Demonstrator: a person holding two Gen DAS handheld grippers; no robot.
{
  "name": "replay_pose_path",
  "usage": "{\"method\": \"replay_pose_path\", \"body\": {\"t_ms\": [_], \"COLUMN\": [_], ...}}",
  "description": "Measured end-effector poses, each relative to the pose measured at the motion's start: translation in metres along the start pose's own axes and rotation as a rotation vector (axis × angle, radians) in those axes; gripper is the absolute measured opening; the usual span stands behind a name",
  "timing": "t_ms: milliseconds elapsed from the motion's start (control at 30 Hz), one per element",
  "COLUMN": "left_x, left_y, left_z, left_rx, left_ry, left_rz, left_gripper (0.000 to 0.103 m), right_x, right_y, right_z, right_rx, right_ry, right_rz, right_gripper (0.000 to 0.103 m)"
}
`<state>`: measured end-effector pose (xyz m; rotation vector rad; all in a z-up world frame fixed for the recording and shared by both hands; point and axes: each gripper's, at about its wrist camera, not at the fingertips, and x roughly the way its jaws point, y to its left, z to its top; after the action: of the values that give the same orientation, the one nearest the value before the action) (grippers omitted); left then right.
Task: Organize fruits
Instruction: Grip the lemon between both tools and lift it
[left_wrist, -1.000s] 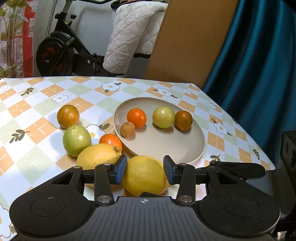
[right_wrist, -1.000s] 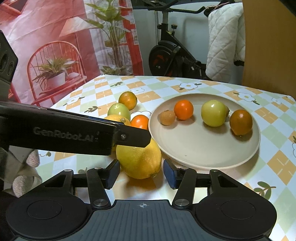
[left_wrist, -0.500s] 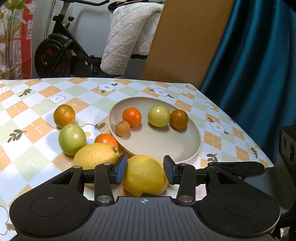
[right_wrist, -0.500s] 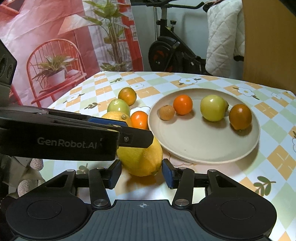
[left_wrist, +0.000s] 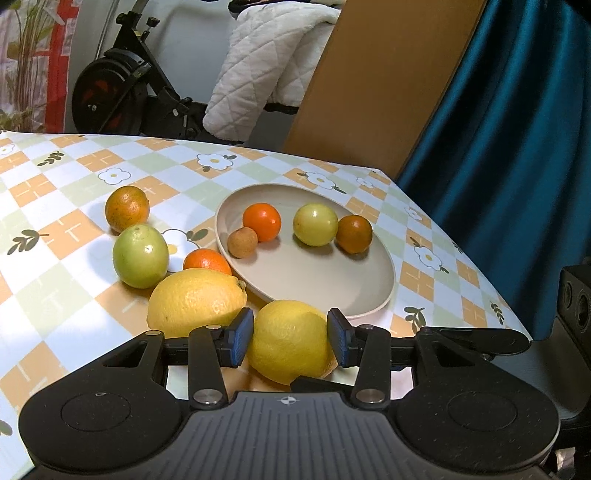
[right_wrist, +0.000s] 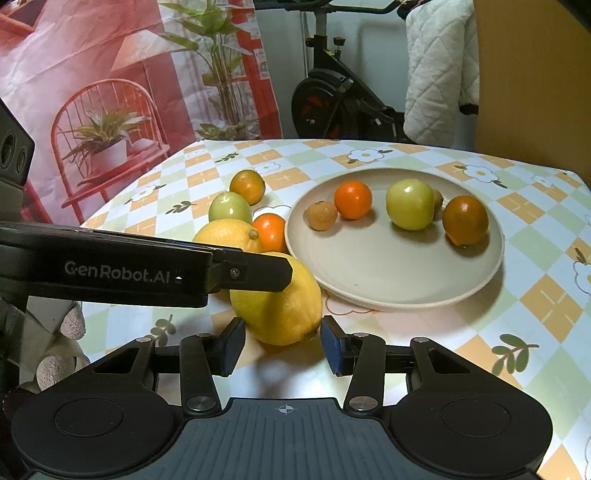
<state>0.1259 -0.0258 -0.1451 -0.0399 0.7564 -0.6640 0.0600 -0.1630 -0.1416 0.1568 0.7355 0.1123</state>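
Note:
A yellow lemon sits between the blue pads of my left gripper, which is shut on it, close to the near rim of the beige plate. In the right wrist view the same lemon lies just ahead of my right gripper. The right gripper's jaws are closing and its pads stand clear of the fruit. The plate holds an orange, a small brown fruit, a yellow-green fruit and a dark orange.
Left of the plate on the checked tablecloth lie a second lemon, a small orange, a green fruit and a mottled orange. The table's right edge borders a teal curtain. An exercise bike stands behind.
The right gripper's jaws have narrowed around the lemon's near end. The left gripper keeps its hold on the lemon and has stayed in place.

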Motion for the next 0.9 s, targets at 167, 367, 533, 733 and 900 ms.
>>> {"method": "replay_pose_path", "body": {"t_ms": [167,367,533,733,900], "left_x": [0.0,-0.0019,-0.0053,-0.0044,-0.0055], "left_y": [-0.0012,-0.0051,-0.0059,-0.0037,-0.0094], "left_z": [-0.0009,-0.002,-0.0038,-0.0062,-0.0078], "left_rx": [0.005,0.015,0.018,0.001,0.03], "left_ry": [-0.006,-0.01,-0.006,0.001,0.0], "left_rz": [0.007,0.032,0.039,0.029,0.044], "left_gripper": [0.047,0.047,0.047,0.048,0.048], "right_x": [0.0007,0.0021,0.0032,0.0029,0.0017], "right_y": [-0.0005,0.0008,0.0019,0.0014,0.0005], "right_z": [0.0004,-0.0011,-0.0007,-0.0007,0.0001], "right_rx": [0.008,0.01,0.009,0.013,0.01], "right_ry": [-0.005,-0.011,-0.011,-0.018,-0.021], "right_rz": [0.002,0.004,0.004,0.004,0.002], "right_gripper": [0.043,0.044,0.044,0.044,0.043]}}
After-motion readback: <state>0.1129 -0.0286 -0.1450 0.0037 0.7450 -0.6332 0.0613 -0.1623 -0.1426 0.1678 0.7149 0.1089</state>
